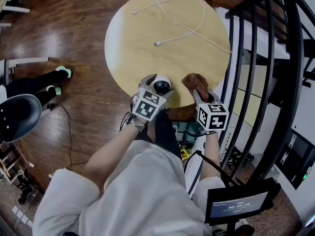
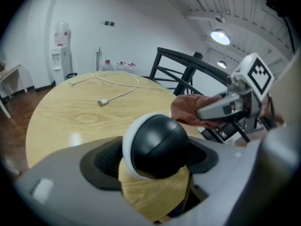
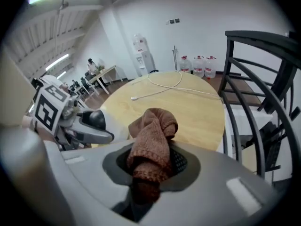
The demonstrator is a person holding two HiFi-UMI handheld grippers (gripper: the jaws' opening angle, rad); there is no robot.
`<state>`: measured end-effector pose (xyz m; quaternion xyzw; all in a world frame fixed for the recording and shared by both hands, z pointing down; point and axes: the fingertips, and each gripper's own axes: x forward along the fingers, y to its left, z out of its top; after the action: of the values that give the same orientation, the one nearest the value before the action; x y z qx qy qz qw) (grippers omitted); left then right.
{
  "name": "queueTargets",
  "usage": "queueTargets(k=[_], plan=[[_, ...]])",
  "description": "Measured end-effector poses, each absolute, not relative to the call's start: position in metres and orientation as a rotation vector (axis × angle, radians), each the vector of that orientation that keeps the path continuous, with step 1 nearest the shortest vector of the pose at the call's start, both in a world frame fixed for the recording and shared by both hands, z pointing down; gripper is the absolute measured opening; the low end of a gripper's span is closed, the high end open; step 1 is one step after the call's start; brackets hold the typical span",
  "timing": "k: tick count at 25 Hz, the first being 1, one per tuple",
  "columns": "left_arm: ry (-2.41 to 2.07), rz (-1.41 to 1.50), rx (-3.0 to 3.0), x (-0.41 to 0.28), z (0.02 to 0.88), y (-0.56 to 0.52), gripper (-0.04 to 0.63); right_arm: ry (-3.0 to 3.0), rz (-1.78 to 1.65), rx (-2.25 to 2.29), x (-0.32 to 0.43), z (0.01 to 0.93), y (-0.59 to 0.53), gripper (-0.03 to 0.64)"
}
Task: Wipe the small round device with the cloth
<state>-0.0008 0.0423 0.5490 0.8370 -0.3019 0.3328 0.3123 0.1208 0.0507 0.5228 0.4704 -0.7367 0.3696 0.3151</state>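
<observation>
The small round device (image 1: 161,86) is a black dome in a white shell. My left gripper (image 1: 156,88) is shut on it, holding it over the near edge of the round wooden table (image 1: 147,43). In the left gripper view the device (image 2: 156,145) fills the space between the jaws. My right gripper (image 1: 197,88) is shut on a bunched brown cloth (image 1: 195,80), just right of the device and a little apart from it. The cloth (image 3: 151,142) hangs out of the jaws in the right gripper view, where the device (image 3: 95,119) shows at the left.
A white cable (image 1: 179,18) lies looped across the table's far half. A black metal railing (image 1: 256,73) runs close along the table's right side. A chair (image 1: 17,117) stands on the wooden floor at the left. Water bottles (image 3: 198,66) stand by the far wall.
</observation>
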Motion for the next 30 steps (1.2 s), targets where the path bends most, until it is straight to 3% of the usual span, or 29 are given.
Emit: queueTargets(k=[10, 24, 30], plan=[[-0.191, 1.051, 2.622, -0.002, 0.547, 0.056, 0.38, -2.198, 1.175, 0.924, 0.054, 0.486, 0.052, 0.088], [0.461, 1.041, 2.765, 0.018, 0.533, 0.087, 0.364, -2.289, 1.226, 0.763, 0.029, 0.454, 0.048, 0.087], [0.508, 1.102, 2.776, 0.014, 0.539, 0.094, 0.367, -2.245, 1.239, 0.741, 0.031, 0.463, 0.057, 0.089]])
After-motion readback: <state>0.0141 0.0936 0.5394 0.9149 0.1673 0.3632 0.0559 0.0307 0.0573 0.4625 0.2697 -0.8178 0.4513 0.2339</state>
